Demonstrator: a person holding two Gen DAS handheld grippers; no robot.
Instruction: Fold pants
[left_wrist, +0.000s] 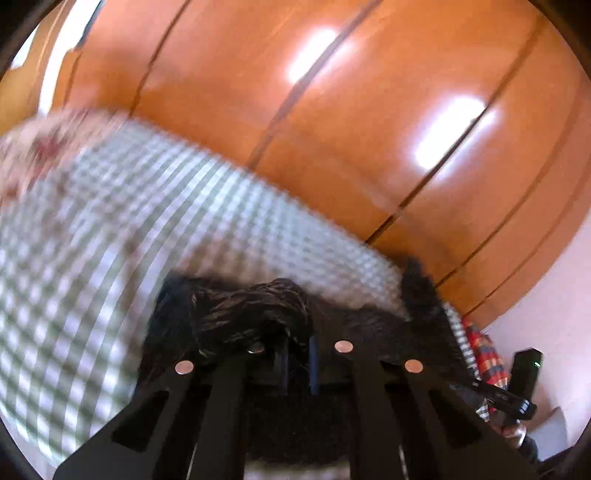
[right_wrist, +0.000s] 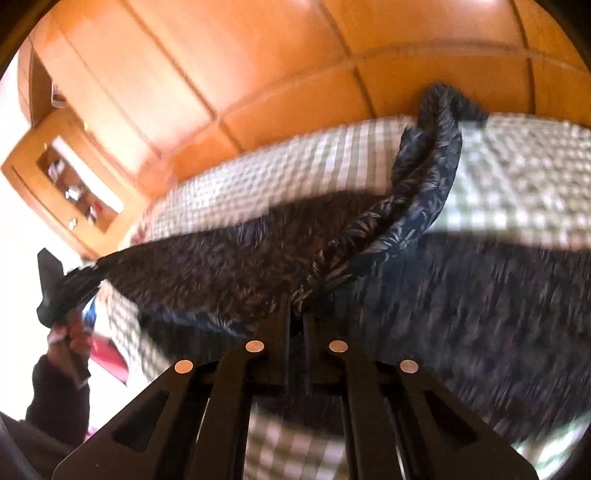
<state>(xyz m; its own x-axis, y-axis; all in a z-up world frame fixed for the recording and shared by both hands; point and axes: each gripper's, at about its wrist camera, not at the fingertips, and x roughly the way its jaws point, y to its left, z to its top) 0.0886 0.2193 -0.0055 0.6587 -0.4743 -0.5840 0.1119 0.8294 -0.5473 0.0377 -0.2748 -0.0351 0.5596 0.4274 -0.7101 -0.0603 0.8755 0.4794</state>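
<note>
The pants (right_wrist: 424, 295) are dark blue with a pale leaf print and lie spread over the bed, blurred. My right gripper (right_wrist: 297, 314) is shut on a twisted fold of them that rises toward the bed's far edge. At the far left of that view, my left gripper (right_wrist: 86, 280) pinches a stretched corner of the pants, with a hand (right_wrist: 70, 332) behind it. In the left wrist view the left gripper (left_wrist: 297, 347) is shut on a bunched wad of the pants (left_wrist: 251, 310). The right gripper (left_wrist: 509, 398) shows at the lower right.
A green-and-white checked bed cover (left_wrist: 110, 240) lies under the pants. Glossy orange wooden wardrobe doors (left_wrist: 369, 110) stand right behind the bed. A wooden shelf nook (right_wrist: 74, 184) sits at the left, and a red plaid cloth (left_wrist: 484, 354) lies by the bed's edge.
</note>
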